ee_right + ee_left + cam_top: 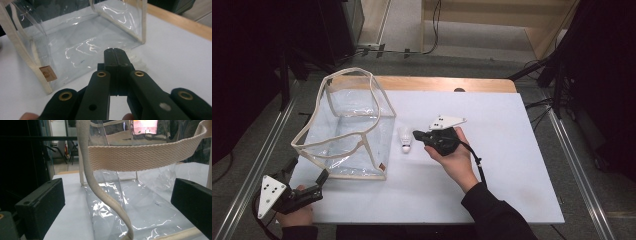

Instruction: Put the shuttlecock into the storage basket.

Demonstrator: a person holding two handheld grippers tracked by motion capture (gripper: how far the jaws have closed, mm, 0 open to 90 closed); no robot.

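A clear plastic bag point(347, 125) with cream webbing trim stands open on the left of the white table top point(502, 165). A white shuttlecock point(405, 140) lies just right of it, cork toward me. My right gripper point(416, 134) points left at the shuttlecock's feather end. Its jaws are pressed together point(113, 51), and I cannot tell whether they pinch a feather. The bag point(75, 47) fills the space behind them. My left gripper point(308, 171) is at the bag's near left corner, open, with the cream strap point(107, 202) hanging between its wide-set jaws.
A wooden table edge point(437, 84) runs along the back. Metal rails point(257, 165) flank the table on the floor. Dark equipment and cables point(557, 85) stand at the back right. A small brown label point(47, 74) marks the bag's near corner.
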